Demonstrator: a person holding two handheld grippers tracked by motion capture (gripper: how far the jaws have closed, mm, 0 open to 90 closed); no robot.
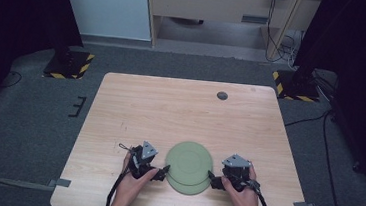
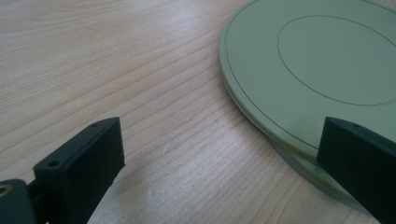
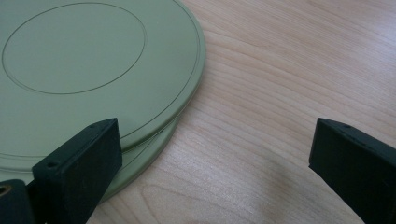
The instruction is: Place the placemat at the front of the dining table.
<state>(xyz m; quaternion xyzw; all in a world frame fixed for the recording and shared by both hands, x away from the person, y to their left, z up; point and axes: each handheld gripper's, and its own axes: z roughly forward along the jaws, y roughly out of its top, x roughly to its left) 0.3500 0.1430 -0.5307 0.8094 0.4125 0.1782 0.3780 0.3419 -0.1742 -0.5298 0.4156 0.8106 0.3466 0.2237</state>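
Two green plates lie stacked near the table's front edge, the top plate (image 1: 189, 160) shifted a little off the lower plate (image 1: 188, 188). My left gripper (image 1: 164, 172) stands open at the stack's left rim, held by a hand. In the left gripper view the top plate (image 2: 308, 70) overhangs the lower plate (image 2: 308, 167), and one jaw sits over the rim. My right gripper (image 1: 211, 178) stands open at the stack's right rim. In the right gripper view the top plate (image 3: 93, 70) covers the lower plate (image 3: 144, 158), with one jaw over the rim and the other over bare wood.
The wooden table (image 1: 170, 107) has a small dark round cap (image 1: 222, 95) near its far edge. Grey tape tabs (image 1: 62, 183) mark the front corners. Dark stands with yellow-black bases (image 1: 69, 65) flank the table on the carpet.
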